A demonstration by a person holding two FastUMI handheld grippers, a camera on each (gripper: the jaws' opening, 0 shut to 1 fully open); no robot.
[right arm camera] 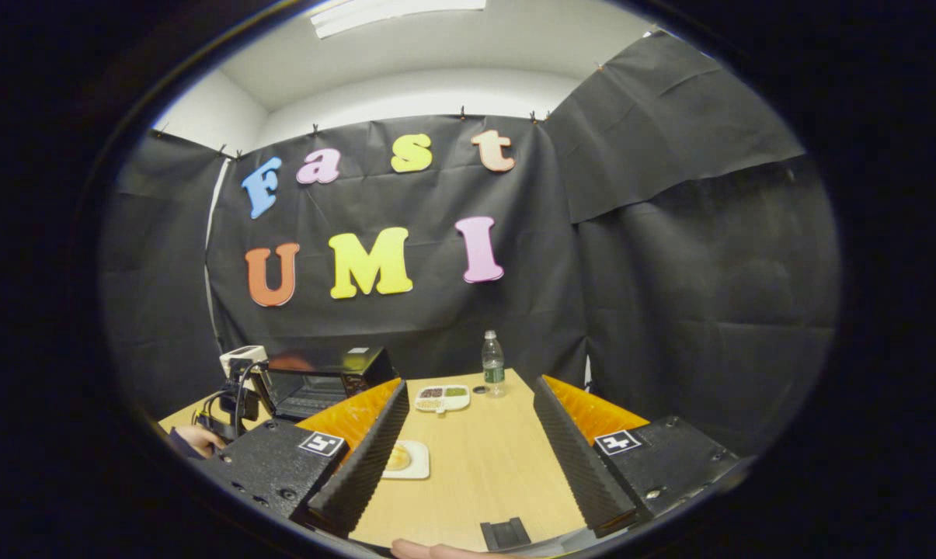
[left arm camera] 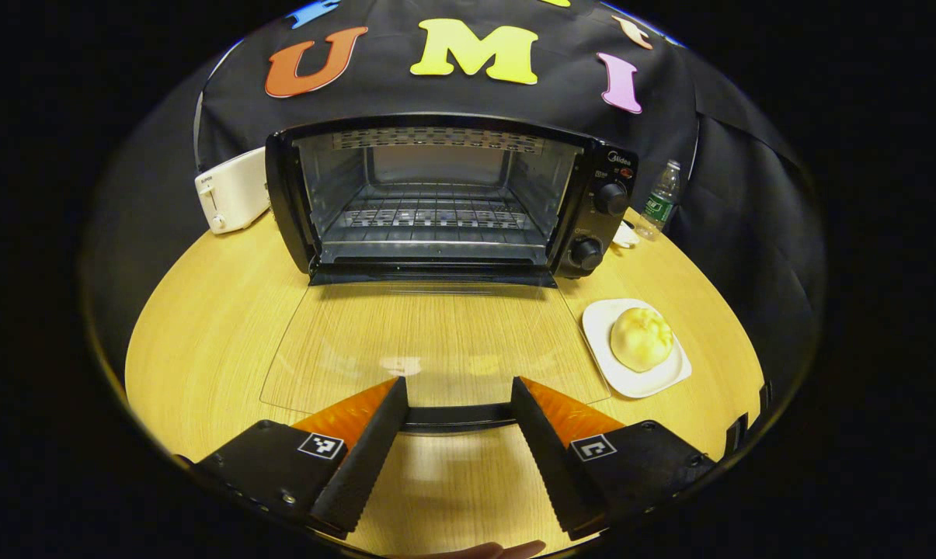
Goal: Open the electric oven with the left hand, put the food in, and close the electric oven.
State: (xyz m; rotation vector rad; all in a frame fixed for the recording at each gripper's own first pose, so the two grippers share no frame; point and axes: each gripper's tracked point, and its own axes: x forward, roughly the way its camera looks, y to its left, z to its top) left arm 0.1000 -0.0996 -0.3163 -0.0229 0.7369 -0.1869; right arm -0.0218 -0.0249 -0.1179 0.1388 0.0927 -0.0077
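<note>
The black electric oven (left arm camera: 436, 194) stands at the back of the table with its glass door (left arm camera: 429, 341) folded down flat, and the wire rack inside is bare. My left gripper (left arm camera: 458, 386) is open at the door's front edge, and the door handle (left arm camera: 456, 417) runs across the gap between its fingers. A round bun (left arm camera: 640, 338) lies on a white plate (left arm camera: 654, 380) to the right of the door. My right gripper (right arm camera: 470, 384) hovers open and holds nothing, with the plate and bun (right arm camera: 400, 458) beside its left finger. The oven (right arm camera: 312, 384) sits far left in the right gripper view.
A white toaster (left arm camera: 231, 190) stands left of the oven. A water bottle (left arm camera: 659, 200) is right of it, and near the bottle (right arm camera: 493, 363) is a divided snack dish (right arm camera: 442, 398). The wooden table (left arm camera: 203, 310) ends close to the black cloth wall.
</note>
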